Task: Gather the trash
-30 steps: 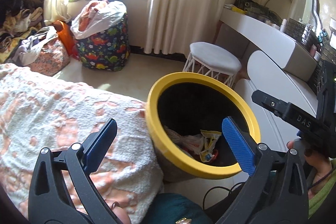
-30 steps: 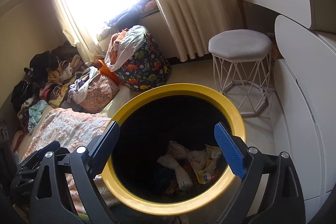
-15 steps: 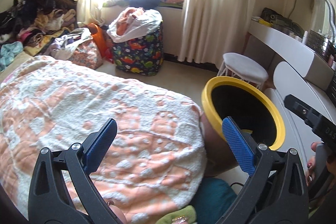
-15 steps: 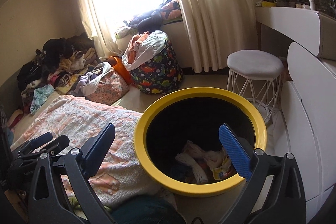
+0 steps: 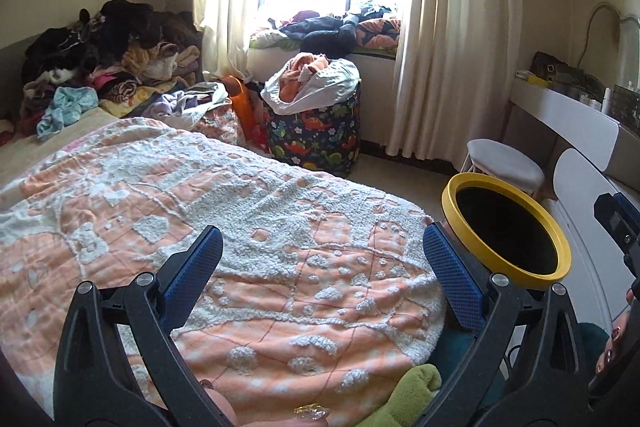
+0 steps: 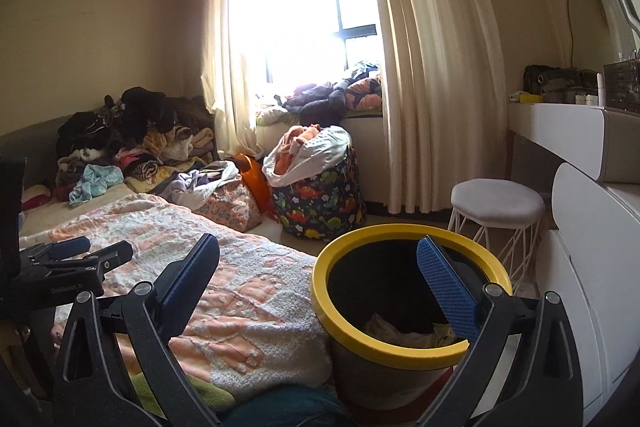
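Note:
A yellow-rimmed trash bin (image 6: pixel 340 323) stands on the floor beside the bed, with crumpled wrappers (image 6: pixel 404 333) inside. It also shows in the left wrist view (image 5: pixel 504 269) at the right. My left gripper (image 5: pixel 320 275) is open and empty above the orange and white blanket (image 5: pixel 240 227). My right gripper (image 6: pixel 320 287) is open and empty, raised above the bin's near left rim. The left gripper also shows in the right wrist view (image 6: pixel 76 255) at the far left.
A white stool (image 6: pixel 498 205) stands behind the bin, with a white dresser (image 6: pixel 580 307) on the right. A dinosaur-print laundry bag (image 6: pixel 320 195) and piles of clothes (image 6: pixel 136 143) lie by the window. A green cloth (image 5: pixel 416 395) lies at the blanket's near edge.
Both grippers have pulled back and tilted up from over the bin. The left one has swung left over the blanket; the bin now sits at its right.

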Demonstrator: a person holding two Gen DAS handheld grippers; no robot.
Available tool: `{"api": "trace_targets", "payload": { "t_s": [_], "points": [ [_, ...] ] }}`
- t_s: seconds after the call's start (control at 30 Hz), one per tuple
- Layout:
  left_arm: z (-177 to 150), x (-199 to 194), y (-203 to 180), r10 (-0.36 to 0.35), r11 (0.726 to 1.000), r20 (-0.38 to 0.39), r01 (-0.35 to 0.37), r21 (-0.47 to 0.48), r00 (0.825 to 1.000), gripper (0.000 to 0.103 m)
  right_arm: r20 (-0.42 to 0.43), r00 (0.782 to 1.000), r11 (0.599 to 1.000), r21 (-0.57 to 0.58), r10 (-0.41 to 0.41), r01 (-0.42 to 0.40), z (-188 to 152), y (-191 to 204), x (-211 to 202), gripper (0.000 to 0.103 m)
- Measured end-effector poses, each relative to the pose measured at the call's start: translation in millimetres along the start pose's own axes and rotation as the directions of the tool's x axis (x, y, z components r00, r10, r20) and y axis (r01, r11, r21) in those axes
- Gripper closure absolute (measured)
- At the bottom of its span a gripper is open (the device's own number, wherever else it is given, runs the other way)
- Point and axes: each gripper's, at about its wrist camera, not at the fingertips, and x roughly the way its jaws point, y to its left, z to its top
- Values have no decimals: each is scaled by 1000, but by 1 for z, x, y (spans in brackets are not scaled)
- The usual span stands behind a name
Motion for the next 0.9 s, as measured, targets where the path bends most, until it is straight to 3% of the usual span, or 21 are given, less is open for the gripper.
{"api": "trace_targets", "payload": {
  "t_s": [0.9],
  "points": [
    [-2, -8, 2, -11, 1000, 5, 11, 4, 1000, 11, -17, 1000, 999, 25, -24, 24, -8, 0, 7, 7]
  ]
}}
